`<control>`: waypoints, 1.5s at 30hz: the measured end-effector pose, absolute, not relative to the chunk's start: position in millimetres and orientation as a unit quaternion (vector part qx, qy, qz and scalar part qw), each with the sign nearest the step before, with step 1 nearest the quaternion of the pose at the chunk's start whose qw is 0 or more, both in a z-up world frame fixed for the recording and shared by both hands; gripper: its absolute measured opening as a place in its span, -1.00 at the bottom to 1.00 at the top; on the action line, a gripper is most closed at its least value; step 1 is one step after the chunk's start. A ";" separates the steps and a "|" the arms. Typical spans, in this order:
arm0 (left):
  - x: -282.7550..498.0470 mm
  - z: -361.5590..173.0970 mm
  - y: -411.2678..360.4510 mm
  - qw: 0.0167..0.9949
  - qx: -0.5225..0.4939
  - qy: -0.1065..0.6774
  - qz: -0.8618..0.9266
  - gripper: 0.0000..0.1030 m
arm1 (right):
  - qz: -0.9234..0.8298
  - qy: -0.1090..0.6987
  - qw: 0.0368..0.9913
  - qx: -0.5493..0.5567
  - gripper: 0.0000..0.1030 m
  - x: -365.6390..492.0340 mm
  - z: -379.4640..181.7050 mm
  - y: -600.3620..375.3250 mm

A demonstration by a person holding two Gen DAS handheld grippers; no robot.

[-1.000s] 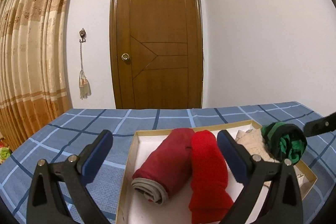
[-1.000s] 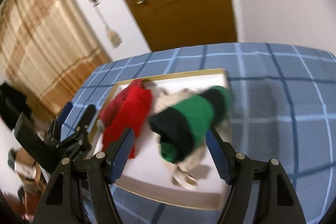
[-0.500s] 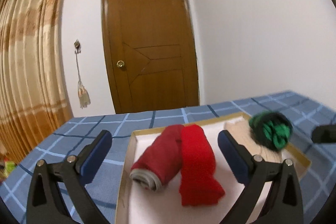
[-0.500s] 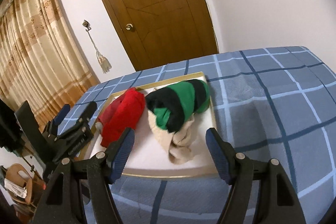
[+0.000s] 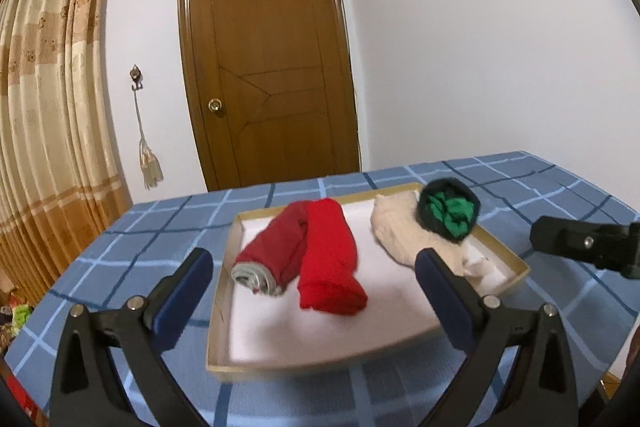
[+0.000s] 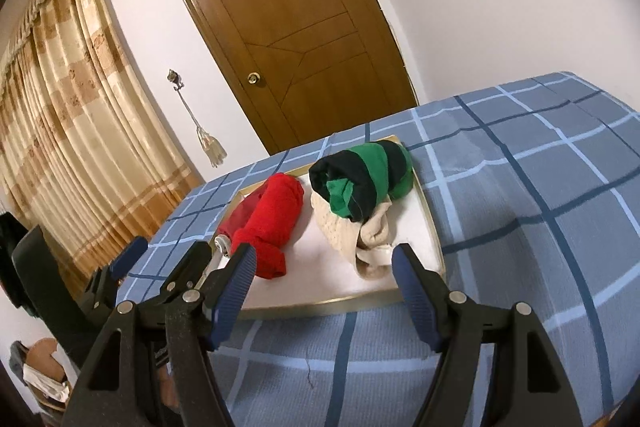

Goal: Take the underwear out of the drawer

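Underwear rolls (two red [image 5: 330, 255], one green-black [image 6: 362, 179] atop a cream one [image 6: 352, 235]) fill the gold-rimmed drawer [image 5: 508, 259] on a checked bedspread [image 6: 540, 211]. Both the left gripper [image 5: 312, 291] and right gripper [image 6: 324, 279] hover at its near edge, jaws apart and empty.

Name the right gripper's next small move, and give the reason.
Probably ease the right gripper forward over the tray's near rim toward the green-and-black roll: its fingers stand open and empty, short of the tray.

drawer [image 5: 224, 311] on bed [image 5: 132, 247] | four rolls [image 5: 330, 263] inside, seemingly
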State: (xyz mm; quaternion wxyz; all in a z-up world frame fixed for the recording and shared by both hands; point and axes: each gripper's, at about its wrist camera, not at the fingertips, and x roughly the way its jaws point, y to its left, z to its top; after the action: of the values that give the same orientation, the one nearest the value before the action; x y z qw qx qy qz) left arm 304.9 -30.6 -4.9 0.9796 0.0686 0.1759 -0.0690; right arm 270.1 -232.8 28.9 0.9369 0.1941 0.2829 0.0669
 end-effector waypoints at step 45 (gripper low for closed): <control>165.1 -24.7 -19.2 0.970 0.050 0.227 -0.076 0.99 | 0.032 0.234 0.959 0.157 0.40 132.6 25.8 -230.9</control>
State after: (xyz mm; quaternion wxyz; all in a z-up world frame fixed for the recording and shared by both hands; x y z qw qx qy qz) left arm 165.1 -19.2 -24.7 0.9697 0.0504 0.2268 -0.0759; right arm 132.6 -230.9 25.8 0.9589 0.1571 0.2342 0.0324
